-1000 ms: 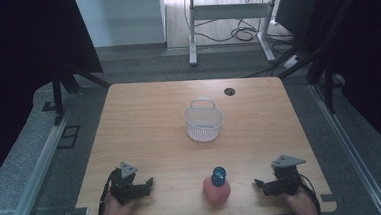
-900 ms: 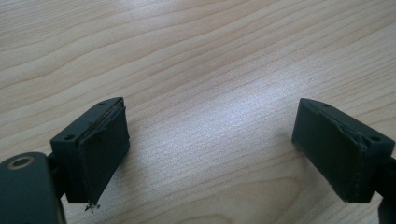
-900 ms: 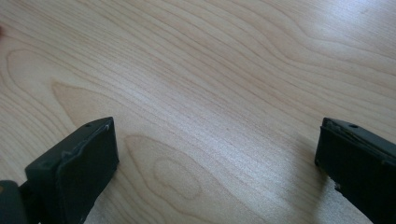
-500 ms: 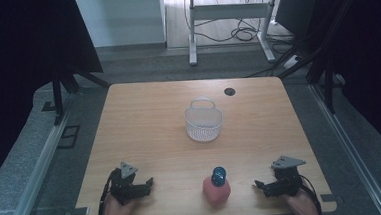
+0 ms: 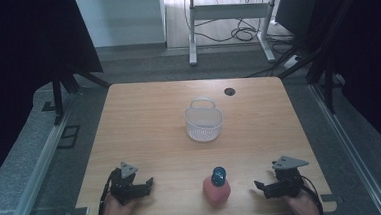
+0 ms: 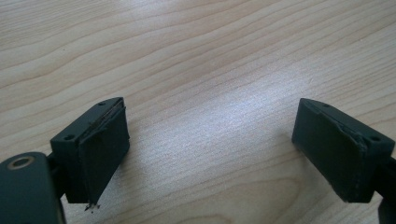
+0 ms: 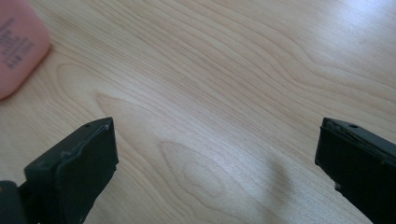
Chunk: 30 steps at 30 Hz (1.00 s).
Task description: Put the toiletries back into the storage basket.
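Observation:
A pink bottle [image 5: 216, 190] with a blue cap [image 5: 218, 175] stands near the table's front edge, right of centre. Its pink body [image 7: 16, 44] fills the top-left corner of the right gripper view. A white mesh basket [image 5: 203, 120] with a handle sits at the table's middle. My left gripper [image 5: 145, 184] rests at the front left, open, with bare wood between its jaws [image 6: 215, 149]. My right gripper [image 5: 261, 187] lies at the front right, open and empty, a short way right of the bottle.
The wooden table [image 5: 144, 120] has a dark cable hole [image 5: 229, 91] at the back right. Black frame legs stand on both sides of the table, and a white desk frame [image 5: 228, 15] with cables is on the floor beyond.

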{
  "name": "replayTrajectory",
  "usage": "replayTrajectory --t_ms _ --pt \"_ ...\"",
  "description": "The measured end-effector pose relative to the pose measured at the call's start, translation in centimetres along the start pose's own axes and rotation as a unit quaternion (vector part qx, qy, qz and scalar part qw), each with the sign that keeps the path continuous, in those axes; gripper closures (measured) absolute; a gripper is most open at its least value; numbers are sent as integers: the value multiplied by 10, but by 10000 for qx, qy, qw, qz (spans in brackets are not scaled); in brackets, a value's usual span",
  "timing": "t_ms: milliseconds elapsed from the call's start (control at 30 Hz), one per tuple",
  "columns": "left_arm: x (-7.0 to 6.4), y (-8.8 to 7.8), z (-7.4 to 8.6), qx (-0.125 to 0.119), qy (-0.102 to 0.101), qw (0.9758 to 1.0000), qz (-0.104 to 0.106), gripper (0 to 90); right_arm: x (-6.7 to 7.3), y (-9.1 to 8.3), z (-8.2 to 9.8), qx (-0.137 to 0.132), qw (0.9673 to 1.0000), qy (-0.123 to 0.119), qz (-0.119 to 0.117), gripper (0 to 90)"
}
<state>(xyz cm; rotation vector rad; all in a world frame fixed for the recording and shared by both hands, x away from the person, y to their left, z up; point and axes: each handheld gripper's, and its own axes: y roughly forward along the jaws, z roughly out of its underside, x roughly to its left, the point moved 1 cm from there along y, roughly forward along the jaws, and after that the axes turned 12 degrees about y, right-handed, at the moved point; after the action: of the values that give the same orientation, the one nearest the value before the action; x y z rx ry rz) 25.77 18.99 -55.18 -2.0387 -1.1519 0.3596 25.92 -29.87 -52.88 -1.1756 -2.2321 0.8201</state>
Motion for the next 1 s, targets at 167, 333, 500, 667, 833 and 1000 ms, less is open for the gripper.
replayTrajectory --t_ms 167,333,500,667,833,1000 --pt "0 0 0 -1 -1 10000 -1 106 7 -5 -5 -91 9999 -16 -91 0" --pt "0 0 0 -3 -4 10000 -3 106 13 -9 -8 -157 9997 5 -206 0" --pt "0 0 0 -2 -6 10000 -4 106 20 -11 -11 -171 9994 -18 -303 0" --pt "0 0 0 -2 -8 10000 -6 106 26 -14 -13 -156 9990 -63 -412 12" --pt "0 0 0 -1 -4 10000 -11 106 31 -17 -14 -170 9982 -115 -558 25" --pt "-1 1 -1 1 -9 10000 -18 106 42 -22 -18 -183 9972 -215 -698 49"
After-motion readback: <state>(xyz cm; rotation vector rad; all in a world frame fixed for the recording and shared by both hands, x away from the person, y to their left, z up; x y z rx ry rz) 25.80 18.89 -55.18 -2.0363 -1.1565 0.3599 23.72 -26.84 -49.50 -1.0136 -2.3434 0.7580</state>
